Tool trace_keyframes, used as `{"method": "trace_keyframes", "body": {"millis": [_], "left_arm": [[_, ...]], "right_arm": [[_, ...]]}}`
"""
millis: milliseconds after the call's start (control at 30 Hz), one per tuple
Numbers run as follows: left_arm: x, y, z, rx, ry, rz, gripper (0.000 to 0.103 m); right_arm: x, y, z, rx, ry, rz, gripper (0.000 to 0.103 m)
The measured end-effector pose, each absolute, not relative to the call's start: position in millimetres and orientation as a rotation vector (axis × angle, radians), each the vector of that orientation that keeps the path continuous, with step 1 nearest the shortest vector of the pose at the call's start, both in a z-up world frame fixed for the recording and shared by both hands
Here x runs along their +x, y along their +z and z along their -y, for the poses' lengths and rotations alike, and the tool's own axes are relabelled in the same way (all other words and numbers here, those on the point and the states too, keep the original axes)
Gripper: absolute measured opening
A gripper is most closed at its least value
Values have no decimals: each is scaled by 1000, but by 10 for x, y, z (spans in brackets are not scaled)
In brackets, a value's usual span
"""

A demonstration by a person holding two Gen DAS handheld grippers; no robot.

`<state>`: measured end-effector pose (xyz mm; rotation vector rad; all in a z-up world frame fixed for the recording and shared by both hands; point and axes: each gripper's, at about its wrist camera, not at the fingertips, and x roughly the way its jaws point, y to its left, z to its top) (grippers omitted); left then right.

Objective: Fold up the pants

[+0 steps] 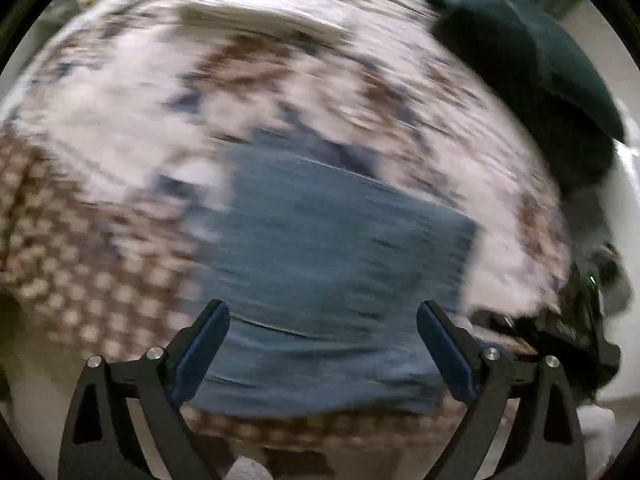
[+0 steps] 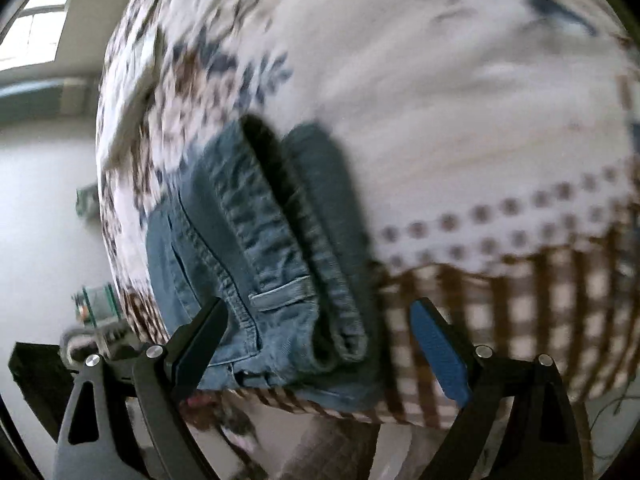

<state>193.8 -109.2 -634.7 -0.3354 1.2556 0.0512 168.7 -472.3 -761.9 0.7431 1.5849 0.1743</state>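
Blue denim pants (image 1: 320,264) lie folded into a compact stack on a patterned bedspread (image 1: 120,128). In the right wrist view the pants (image 2: 260,248) show stacked layers, a waistband and a belt loop near the bed's front edge. My left gripper (image 1: 323,344) is open and empty, fingers spread over the near part of the pants. My right gripper (image 2: 318,340) is open and empty, its jaws either side of the folded end. Both views are motion-blurred.
The bedspread (image 2: 460,100) is white with brown and blue flowers and a brown checked border. A dark green cushion (image 1: 532,64) lies at the far right. A folded pale cloth (image 1: 260,16) lies at the far side. Pale floor (image 2: 40,208) is left of the bed.
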Motion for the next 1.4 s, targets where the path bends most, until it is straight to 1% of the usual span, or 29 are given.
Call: {"method": "trace_keyframes", "body": {"millis": [100, 133, 200, 233, 267, 333, 367, 400, 467, 567, 633, 667, 733, 767, 800, 833, 900, 967, 1000, 1067, 1100, 1200, 1300, 1367, 1400], "left_arm": [[1965, -6441, 734, -313, 174, -1265, 96], [1956, -6476, 615, -316, 212, -1263, 95], [1961, -6523, 469, -324, 255, -1262, 96], [1952, -6540, 441, -325, 262, -1261, 96], [1964, -6549, 414, -330, 266, -1261, 96], [1999, -6557, 385, -335, 258, -1261, 96], [2009, -6549, 380, -336, 248, -1260, 96], [2038, -6545, 402, -335, 233, -1261, 96], [2143, -6539, 462, -325, 200, -1263, 96], [2280, -6552, 587, -299, 143, -1264, 96], [2377, -6591, 679, -296, 108, -1273, 96], [2442, -6627, 738, -296, 83, -1281, 96], [2586, -6701, 849, -287, 54, -1297, 96], [2648, -6731, 889, -288, 43, -1303, 96], [2741, -6776, 929, -304, 30, -1314, 96], [2793, -6806, 947, -322, 22, -1320, 96], [2953, -6913, 956, -407, 13, -1333, 95], [3172, -7132, 1001, -467, -24, -1399, 95], [3268, -7258, 1046, -472, -48, -1442, 92], [3396, -7427, 1135, -487, -117, -1479, 57], [3432, -7471, 1180, -453, -127, -1490, 47], [3436, -7487, 1047, -511, -130, -1469, 37], [3409, -7611, 741, -730, -88, -1470, 29], [3413, -7592, 704, -769, -95, -1467, 29], [3416, -7527, 733, -739, -105, -1457, 32]], "right_arm": [[1699, -7868, 4396, 725, 215, -1697, 94], [1673, -7877, 4314, 693, 205, -1712, 91], [1643, -7755, 4200, 568, 123, -1654, 48], [1609, -7684, 4145, 500, 89, -1634, 44], [1585, -7628, 4122, 490, 84, -1610, 35], [1509, -7445, 4090, 463, 81, -1554, 30], [1459, -7321, 4054, 422, 80, -1526, 21], [1406, -7203, 4045, 402, 73, -1500, 19], [1267, -6997, 4128, 390, 34, -1464, 18], [1126, -6848, 4501, 416, -69, -1447, 18], [1072, -6942, 4751, 407, -124, -1477, 18], [1032, -7054, 4879, 439, -158, -1496, 20], [1034, -7380, 5000, 500, -127, -1607, 29], [1051, -7556, 5069, 572, -112, -1667, 41], [1050, -7611, 5130, 635, -110, -1680, 46], [1067, -7629, 5174, 685, -96, -1681, 49], [1110, -7586, 5238, 700, -109, -1659, 65], [1158, -7514, 5322, 718, -125, -1613, 72], [1204, -7506, 5360, 736, -127, -1595, 72], [1305, -7556, 5400, 780, -118, -1580, 72], [1356, -7607, 5419, 799, -115, -1580, 72], [1515, -7782, 5357, 816, -70, -1604, 72], [1594, -7929, 5206, 724, -54, -1627, 72], [1601, -7977, 5183, 712, -56, -1632, 72], [1608, -7978, 5191, 724, -59, -1632, 72]]}}
